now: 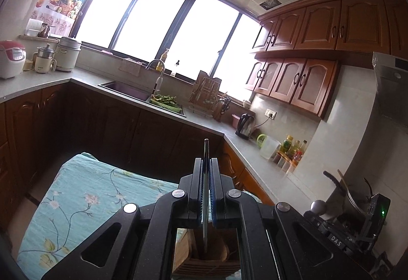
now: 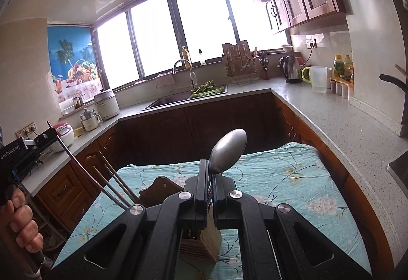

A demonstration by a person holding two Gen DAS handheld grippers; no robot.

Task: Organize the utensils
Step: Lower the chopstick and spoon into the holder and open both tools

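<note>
A spoon (image 2: 228, 149) is clenched in the right gripper (image 2: 211, 172); a thin utensil (image 1: 205, 178) is gripped edge-on by the left gripper (image 1: 206, 167), above the holder (image 2: 201, 244).

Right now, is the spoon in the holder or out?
Out: the right hand-held gripper holds the spoon, bowl up, above the wooden holder.

The worktop (image 2: 280, 178) was a small surface covered by a turquoise cloth (image 2: 275, 167) printed with pale flowers and dark stems; the cloth hung over its near and far edges. A slatted wooden utensil holder (image 2: 204, 241) stood directly on the cloth near its middle, largely hidden behind the claw, so its compartments could not be told apart. Two chopsticks (image 2: 114, 183) appeared to rise from it, leaning left.
</note>
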